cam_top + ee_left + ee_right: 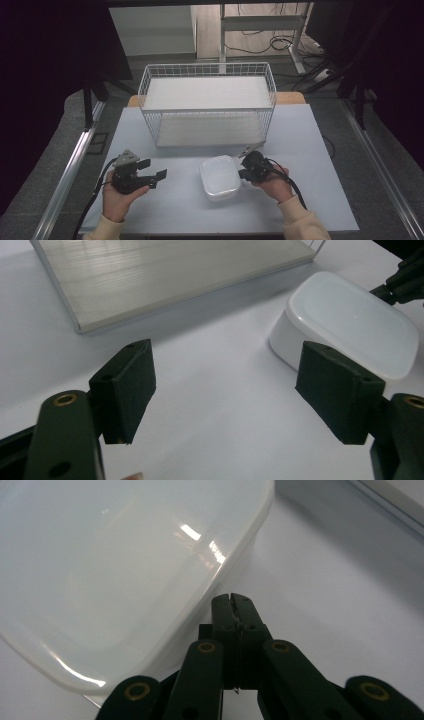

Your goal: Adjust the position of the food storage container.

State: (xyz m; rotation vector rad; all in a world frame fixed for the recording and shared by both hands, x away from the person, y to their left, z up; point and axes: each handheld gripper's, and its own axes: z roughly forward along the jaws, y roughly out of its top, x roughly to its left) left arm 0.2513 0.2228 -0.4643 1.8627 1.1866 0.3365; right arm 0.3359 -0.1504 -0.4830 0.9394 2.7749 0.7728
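A white lidded plastic container sits on the pale table between my two grippers. My left gripper rests to its left, held in a hand, jaws wide open with nothing between them; in the left gripper view the container lies ahead to the right of its pads. My right gripper is at the container's right edge, jaws shut together on nothing. In the right gripper view its closed tips sit right beside the container's rim; contact cannot be told.
A white wire basket rack with two shelves stands at the back middle of the table; its lower shelf board is ahead of the left gripper. Cables trail from both grippers toward the near edge.
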